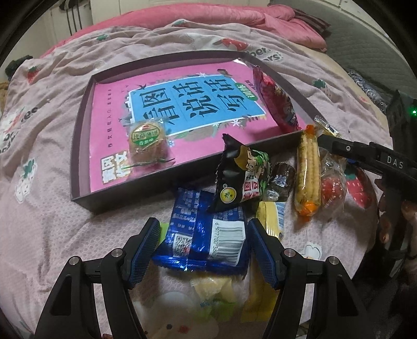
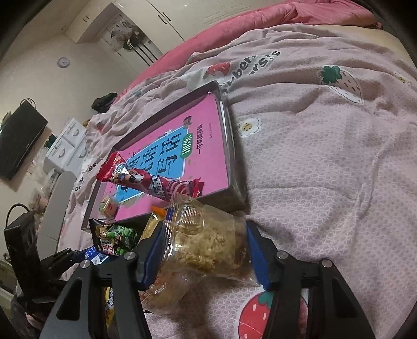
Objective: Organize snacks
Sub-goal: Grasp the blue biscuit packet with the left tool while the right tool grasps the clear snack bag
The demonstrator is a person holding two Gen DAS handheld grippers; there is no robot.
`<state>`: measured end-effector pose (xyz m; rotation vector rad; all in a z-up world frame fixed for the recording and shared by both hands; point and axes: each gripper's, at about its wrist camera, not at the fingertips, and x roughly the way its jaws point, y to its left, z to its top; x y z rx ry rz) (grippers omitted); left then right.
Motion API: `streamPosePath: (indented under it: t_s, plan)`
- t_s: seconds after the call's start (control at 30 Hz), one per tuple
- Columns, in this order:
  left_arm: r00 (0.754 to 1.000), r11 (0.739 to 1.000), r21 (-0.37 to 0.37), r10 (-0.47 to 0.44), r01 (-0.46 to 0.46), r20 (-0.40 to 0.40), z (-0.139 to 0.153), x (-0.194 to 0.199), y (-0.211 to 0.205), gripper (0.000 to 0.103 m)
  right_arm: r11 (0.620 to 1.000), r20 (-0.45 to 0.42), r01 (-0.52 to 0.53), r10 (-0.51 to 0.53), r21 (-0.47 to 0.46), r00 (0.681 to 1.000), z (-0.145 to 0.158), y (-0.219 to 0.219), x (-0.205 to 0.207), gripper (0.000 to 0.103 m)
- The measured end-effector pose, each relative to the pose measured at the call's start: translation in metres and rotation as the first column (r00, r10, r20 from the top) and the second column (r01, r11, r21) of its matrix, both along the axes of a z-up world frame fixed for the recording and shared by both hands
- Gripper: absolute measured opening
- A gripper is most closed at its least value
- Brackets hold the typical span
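A shallow dark tray (image 1: 80,146) lies on the bed with a pink book as its floor. A round biscuit pack (image 1: 147,142) sits inside it, and a red stick pack (image 1: 276,104) leans over its right rim. My left gripper (image 1: 204,247) is open, with a blue foil packet (image 1: 206,232) lying between its pads, which do not press on it. My right gripper (image 2: 206,247) is shut on a clear-wrapped crumb cake (image 2: 208,245) just off the tray's (image 2: 234,161) near corner. A black-green pea packet (image 1: 242,177) and a yellow corn-shaped snack (image 1: 308,180) lie between the grippers.
A small dark sweet (image 1: 282,180), a yellow packet (image 1: 271,216) and pale wrappers (image 1: 211,286) crowd the quilt (image 1: 52,221) by the tray's front edge. A hand (image 1: 391,221) holds the right gripper (image 1: 338,151). A pink duvet (image 1: 208,15) is bunched behind the tray.
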<state>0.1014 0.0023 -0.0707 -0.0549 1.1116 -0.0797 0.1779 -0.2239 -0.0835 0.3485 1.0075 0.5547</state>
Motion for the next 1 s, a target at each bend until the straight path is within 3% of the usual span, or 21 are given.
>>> streamPosePath:
  t_s: [0.27,0.7,1.0]
  plan:
    - [1.0,0.999,-0.032,0.003,-0.003,0.007,-0.004,0.006,0.001,0.071,1.0,0.015,0.007,-0.007,0.009,1.0,0.003,-0.006,-0.005,0.056]
    - [1.0,0.998,-0.062,-0.019,0.019,0.013,-0.001,-0.001,0.006,0.057,0.999,0.085,0.032,-0.034,0.02,0.996,0.018,-0.018,-0.014,0.056]
    - [1.0,0.997,-0.08,0.003,-0.002,0.018,0.006,-0.008,0.016,0.057,1.0,0.124,0.016,-0.017,0.009,0.992,0.026,-0.014,-0.02,0.056]
